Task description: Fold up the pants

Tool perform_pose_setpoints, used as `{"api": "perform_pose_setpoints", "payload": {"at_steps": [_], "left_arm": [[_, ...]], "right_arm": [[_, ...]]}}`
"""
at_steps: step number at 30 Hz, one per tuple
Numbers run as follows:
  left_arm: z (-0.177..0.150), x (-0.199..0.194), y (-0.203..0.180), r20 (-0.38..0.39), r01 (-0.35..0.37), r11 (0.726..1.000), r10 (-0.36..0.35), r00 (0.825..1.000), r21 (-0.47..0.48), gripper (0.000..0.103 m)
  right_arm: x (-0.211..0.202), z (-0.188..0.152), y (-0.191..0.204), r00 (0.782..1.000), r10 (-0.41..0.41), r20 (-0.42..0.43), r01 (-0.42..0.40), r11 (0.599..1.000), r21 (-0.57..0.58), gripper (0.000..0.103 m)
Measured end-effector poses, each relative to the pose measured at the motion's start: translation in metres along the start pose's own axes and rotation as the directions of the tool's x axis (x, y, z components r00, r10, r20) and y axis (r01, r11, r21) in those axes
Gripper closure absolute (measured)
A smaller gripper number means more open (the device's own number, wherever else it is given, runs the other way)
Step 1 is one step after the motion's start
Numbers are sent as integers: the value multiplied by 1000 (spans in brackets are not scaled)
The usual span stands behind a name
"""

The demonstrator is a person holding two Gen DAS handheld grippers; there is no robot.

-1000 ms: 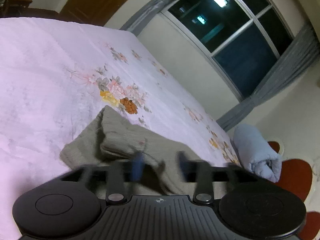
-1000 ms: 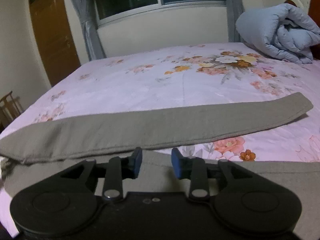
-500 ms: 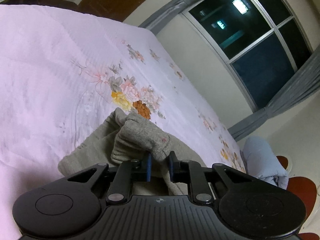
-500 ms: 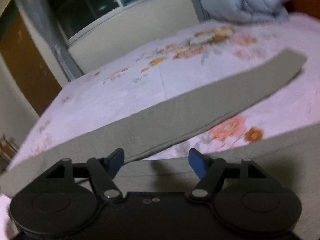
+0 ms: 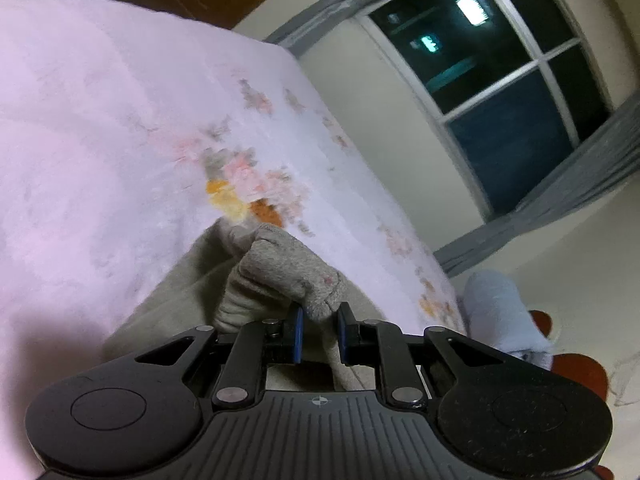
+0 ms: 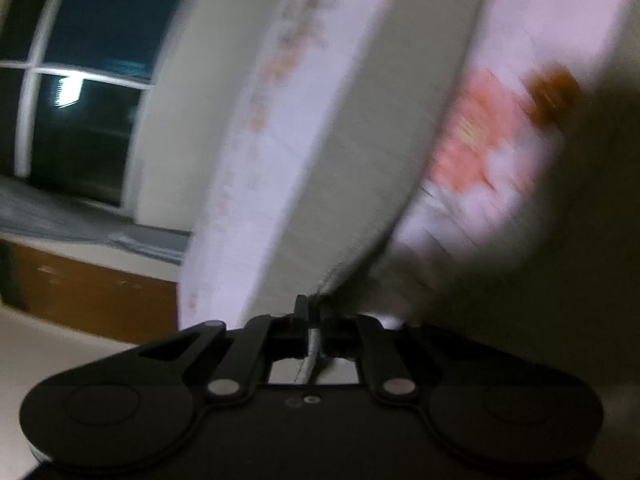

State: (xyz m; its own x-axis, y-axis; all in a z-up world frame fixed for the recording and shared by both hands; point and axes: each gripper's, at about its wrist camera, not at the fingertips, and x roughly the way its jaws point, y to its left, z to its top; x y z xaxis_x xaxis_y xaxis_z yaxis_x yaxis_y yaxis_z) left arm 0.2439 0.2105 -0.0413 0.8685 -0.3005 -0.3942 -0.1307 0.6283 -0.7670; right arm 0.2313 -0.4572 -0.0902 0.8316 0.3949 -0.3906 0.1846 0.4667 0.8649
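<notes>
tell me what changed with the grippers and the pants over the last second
Both closed on the grey pants: the left hand-held gripper pinched the bunched end, the right hand-held gripper opened, then clamped an edge and rolled sharply. The floral bedsheet and blue quilt stayed put.

My left tool [image 5: 319, 334] is matte black plastic with a wide housing along the bottom of the view. A round raised disc sits at either end, at about 8 and 4 o'clock. The housing's middle is ribbed with fine parallel grooves, and a small white crosshair mark is printed at its top edge. Two flat black link arms run up from silver pivot screws to the fingers, whose inner pads [image 5: 296, 332] are blue. My right tool [image 6: 314, 316] has the same black build, discs and silver screws, though its housing is smooth, with a small round silver dot at centre.
</notes>
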Motion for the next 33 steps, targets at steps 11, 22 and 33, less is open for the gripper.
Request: {"api": "perform_pose_setpoints", "payload": {"at_steps": [11, 22, 33], "left_arm": [[54, -1, -23, -25, 152, 988, -151, 988, 32, 87], [-25, -21, 88, -207, -14, 997, -4, 978, -81, 89], [-10, -28, 90, -235, 6, 992, -36, 971, -126, 88]], "right_arm": [[-99, 3, 84, 982, 179, 67, -154, 949, -277, 103], [-116, -85, -25, 989, -110, -100, 76, 951, -298, 103], [-136, -87, 7, 995, -77, -69, 46, 924, -379, 103]]}}
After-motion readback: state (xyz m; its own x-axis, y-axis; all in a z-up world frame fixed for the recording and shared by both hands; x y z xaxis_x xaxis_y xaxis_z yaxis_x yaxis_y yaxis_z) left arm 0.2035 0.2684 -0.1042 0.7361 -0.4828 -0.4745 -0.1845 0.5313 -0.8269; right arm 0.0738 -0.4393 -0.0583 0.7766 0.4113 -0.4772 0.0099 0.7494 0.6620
